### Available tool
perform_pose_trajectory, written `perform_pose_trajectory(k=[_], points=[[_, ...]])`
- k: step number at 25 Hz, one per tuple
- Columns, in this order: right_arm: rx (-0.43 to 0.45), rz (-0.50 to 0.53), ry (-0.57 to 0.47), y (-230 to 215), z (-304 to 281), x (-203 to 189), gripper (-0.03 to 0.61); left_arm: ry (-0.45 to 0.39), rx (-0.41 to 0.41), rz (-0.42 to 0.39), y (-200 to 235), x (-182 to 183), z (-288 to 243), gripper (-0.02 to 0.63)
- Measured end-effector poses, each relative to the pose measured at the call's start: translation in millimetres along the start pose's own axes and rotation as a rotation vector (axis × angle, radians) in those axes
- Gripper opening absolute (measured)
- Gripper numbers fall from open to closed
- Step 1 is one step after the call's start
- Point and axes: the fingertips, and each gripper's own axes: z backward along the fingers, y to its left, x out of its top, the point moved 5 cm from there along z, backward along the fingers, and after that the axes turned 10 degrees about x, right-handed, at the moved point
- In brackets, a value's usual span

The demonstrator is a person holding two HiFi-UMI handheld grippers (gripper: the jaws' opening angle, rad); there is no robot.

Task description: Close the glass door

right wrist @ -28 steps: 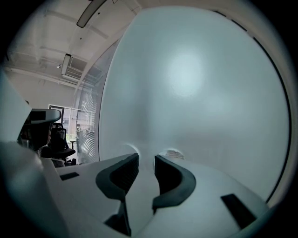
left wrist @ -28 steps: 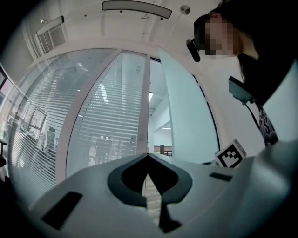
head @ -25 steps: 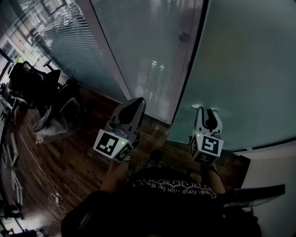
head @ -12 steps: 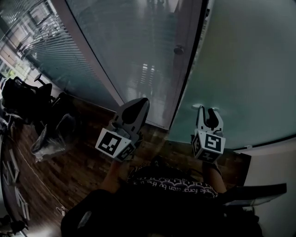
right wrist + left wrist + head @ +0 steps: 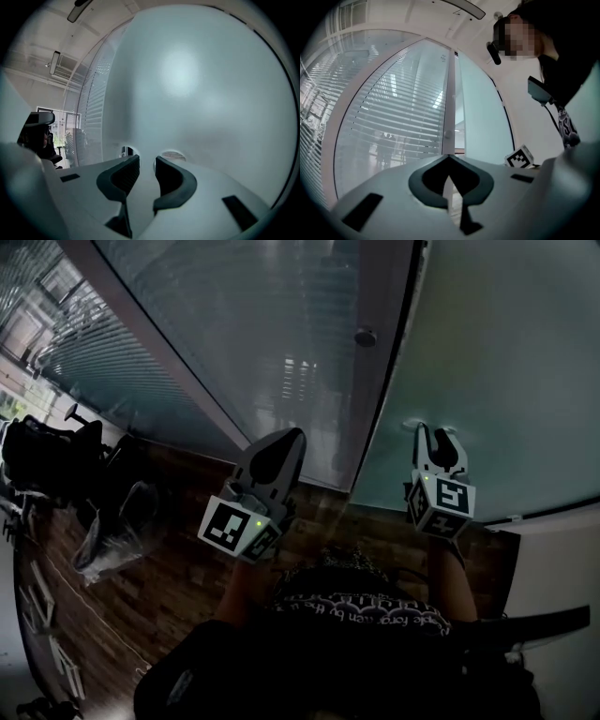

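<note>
The glass door (image 5: 506, 362), a frosted pane, fills the head view from 12 to 4 o'clock. Its dark edge runs down from the top to the wooden floor (image 5: 178, 587). A small round fitting (image 5: 365, 336) sits on the pale upright just at 9 o'clock of that edge.

The right claw (image 5: 439, 432) points at the pane from the 6 o'clock side. In the right gripper view its jaws stand apart with nothing between them. The frosted door (image 5: 197, 84) spreads across almost everything ahead, and the tips are close to it. Whether they touch it I cannot tell.

The left claw (image 5: 287, 439) lies at 9 o'clock of the right one, well apart from it, over the floor by the foot of the upright. In the left gripper view its jaws (image 5: 449, 159) meet at the tips and hold nothing. Beyond them stand a glass wall with blinds (image 5: 393, 117) from 9 to 12 o'clock and the frosted door (image 5: 480, 122) at 1 o'clock.

Dark office chairs (image 5: 47, 451) stand at 9 o'clock in the head view.
</note>
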Motion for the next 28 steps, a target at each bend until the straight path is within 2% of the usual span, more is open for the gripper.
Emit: perform_pose_trajectory(k=[10, 28], points=[[-0.076, -0.016, 0.021, -9, -21, 13, 0.108, -0.004, -0.017, 0.008, 15, 1, -10, 0.002], [-0.086, -0.025, 0.015, -25, -47, 12, 0.109, 0.014, -0.019, 0.01, 24, -3, -7, 0.002]])
